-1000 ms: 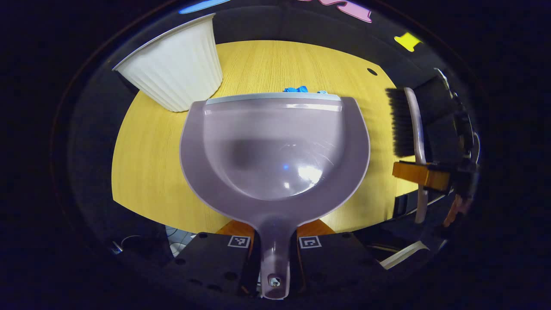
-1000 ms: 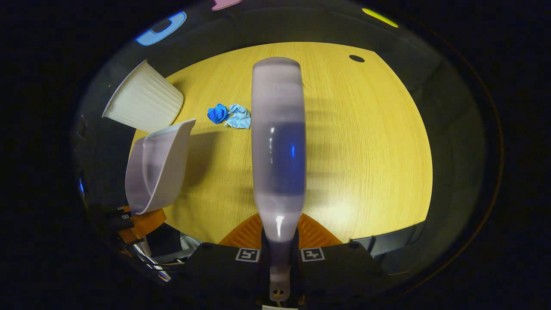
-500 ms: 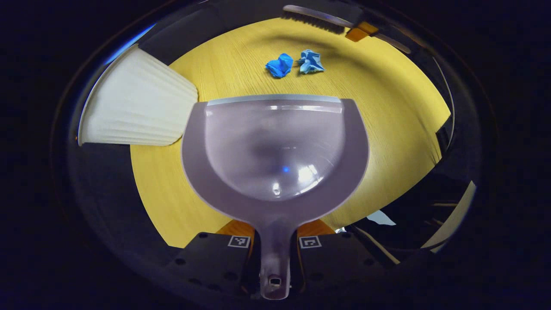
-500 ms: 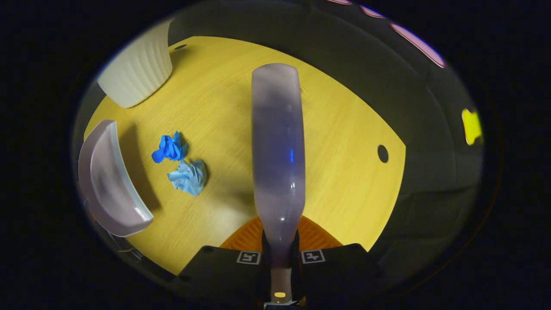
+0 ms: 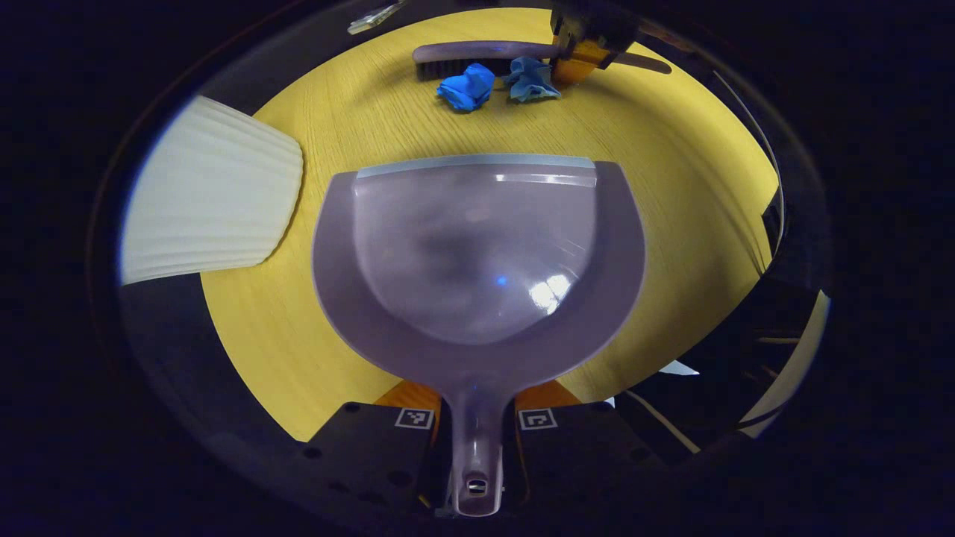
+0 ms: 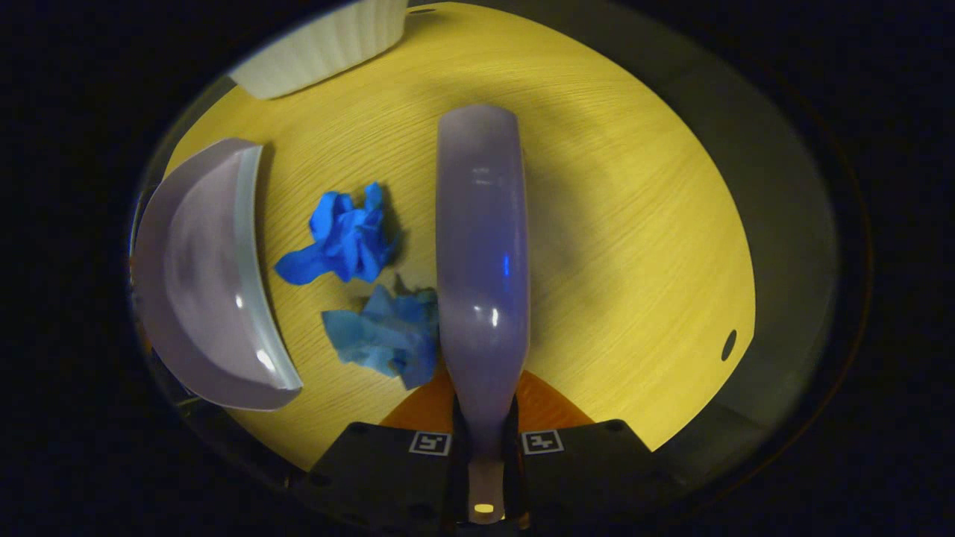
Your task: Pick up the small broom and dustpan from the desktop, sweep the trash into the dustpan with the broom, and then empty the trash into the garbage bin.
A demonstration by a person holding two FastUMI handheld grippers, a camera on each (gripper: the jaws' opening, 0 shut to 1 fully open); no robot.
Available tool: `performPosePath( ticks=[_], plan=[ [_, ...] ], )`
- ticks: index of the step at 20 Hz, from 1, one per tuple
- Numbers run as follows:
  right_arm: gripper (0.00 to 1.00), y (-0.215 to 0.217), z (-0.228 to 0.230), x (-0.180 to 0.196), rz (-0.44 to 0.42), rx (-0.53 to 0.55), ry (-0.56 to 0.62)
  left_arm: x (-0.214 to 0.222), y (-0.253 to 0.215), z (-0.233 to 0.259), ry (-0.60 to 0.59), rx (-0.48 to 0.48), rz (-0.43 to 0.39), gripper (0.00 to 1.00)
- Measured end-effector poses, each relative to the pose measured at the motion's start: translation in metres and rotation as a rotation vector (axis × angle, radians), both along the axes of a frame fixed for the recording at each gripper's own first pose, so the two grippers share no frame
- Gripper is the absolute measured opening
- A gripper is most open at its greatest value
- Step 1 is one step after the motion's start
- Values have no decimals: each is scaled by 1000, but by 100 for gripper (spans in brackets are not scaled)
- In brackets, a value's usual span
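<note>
Blue paper wads (image 6: 358,291): two beside broom (image 6: 481,253)

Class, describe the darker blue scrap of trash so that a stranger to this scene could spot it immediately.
Start at the yellow wooden table. Between the dustpan and the broom lie two crumpled scraps. Yours is the darker scrap, vivid blue and nearer the white bin; its neighbour, the paler scrap, touches the broom.

Dim booth, lit from above; white glare spots on the dustpan (image 5: 477,261) bowl and the broom (image 6: 481,253) back; soft shadow right of the broom on the table (image 6: 634,224); fisheye bends and darkens the edges; the near dustpan slightly soft.
</note>
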State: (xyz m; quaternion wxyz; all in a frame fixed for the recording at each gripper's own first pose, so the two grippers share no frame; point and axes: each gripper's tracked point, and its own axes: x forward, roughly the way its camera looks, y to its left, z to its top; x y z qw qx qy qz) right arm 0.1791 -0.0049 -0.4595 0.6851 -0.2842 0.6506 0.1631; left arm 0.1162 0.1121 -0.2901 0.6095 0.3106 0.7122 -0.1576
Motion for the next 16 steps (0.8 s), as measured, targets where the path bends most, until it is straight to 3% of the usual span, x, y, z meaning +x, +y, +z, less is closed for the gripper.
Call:
performPosePath(
  ticks=[2,4,8,12,14,16],
  plan=[
    [19,22,-6,-31,3,80,127,-1,1,-3,6,-13,7,25],
    [19,26,-9,-37,52,97,138,-2,3,-8,6,-16,1,25],
    [20,40,-3,-72,58,218,273,-10,10,-21,-2,-44,-27,24],
    [19,76,20,-108,-41,486,509,-13,12,-27,-35,-80,-36,27],
    [19,78,23,-104,-50,543,515,-13,11,-21,-54,-87,-35,27],
    [19,82,25,-94,-86,586,431,-11,11,-19,-96,-91,-51,27]
  ],
)
